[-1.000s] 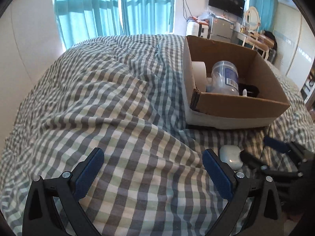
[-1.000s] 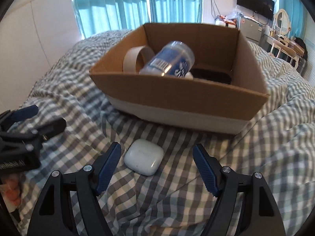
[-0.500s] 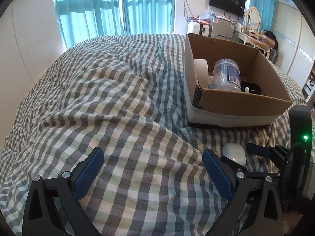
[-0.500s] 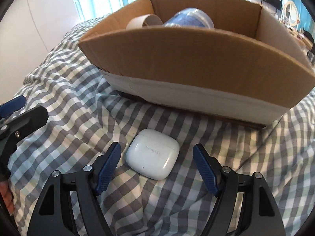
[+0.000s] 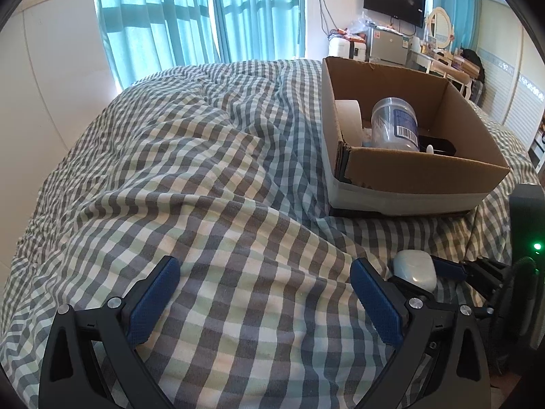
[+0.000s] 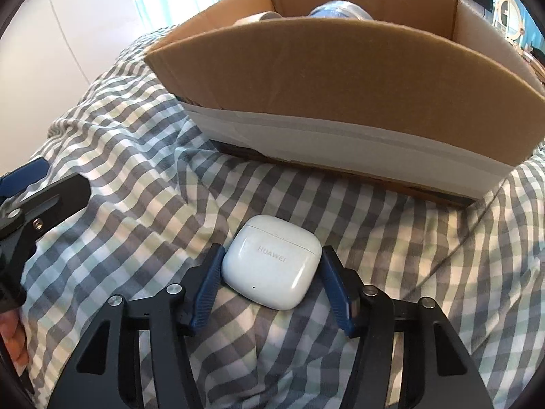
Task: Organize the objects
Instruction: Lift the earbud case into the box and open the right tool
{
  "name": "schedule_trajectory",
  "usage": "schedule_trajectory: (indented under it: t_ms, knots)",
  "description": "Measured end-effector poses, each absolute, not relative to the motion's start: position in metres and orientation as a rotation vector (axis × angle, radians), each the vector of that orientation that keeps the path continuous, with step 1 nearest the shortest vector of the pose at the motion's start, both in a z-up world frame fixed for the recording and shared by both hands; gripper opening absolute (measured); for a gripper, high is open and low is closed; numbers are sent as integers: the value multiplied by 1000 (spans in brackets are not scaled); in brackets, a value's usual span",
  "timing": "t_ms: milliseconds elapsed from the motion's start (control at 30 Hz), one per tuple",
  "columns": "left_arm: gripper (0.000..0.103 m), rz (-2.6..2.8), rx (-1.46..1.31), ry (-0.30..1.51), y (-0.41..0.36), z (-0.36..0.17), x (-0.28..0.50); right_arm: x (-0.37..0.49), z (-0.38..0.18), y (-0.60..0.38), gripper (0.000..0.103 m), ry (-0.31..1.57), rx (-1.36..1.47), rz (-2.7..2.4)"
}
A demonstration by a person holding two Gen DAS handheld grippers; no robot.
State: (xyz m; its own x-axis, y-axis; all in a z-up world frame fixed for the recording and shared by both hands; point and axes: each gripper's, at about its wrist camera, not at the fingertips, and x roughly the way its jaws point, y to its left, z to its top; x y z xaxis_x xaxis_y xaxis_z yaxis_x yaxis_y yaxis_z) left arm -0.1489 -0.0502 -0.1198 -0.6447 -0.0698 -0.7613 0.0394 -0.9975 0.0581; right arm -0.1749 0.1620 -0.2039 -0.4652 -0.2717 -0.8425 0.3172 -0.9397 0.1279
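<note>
A white earbud case (image 6: 272,260) lies on the checked bedspread just in front of a cardboard box (image 6: 340,78). My right gripper (image 6: 272,262) has closed around the case, with a blue pad against each side. The case also shows in the left wrist view (image 5: 415,267), held between the right gripper's fingers. My left gripper (image 5: 262,293) is open and empty above the bedspread, left of the case. The box (image 5: 425,173) holds a clear plastic jar (image 5: 393,124), a roll of tape (image 5: 347,117) and a black item (image 5: 437,145).
The checked bedspread (image 5: 204,170) is rumpled, with a raised fold at the middle. Teal curtains (image 5: 190,13) hang behind the bed. A dresser with a fridge and TV (image 5: 391,41) stands at the back right. A white wall panel (image 5: 51,68) runs along the left.
My right gripper moved forward and down onto the earbud case, and its fingers closed from wide open onto the case's sides. The left gripper stayed open and barely moved.
</note>
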Motion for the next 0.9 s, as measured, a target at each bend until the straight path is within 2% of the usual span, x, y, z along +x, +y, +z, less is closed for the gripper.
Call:
schedule_trajectory:
  t_ms: [367,567,900]
  knots:
    - [103,-2828,1200,-77,-42,-96,-125,-121,-157,180,56,107,1241,-2496]
    - [103,-2892,1148,-87,-31,-67,-119,-102,-112,180,56,114,1137,-2548]
    - [103,-2990,1023,-73,-14,-7,-171,-145,-41,189,56,167,924,-2662]
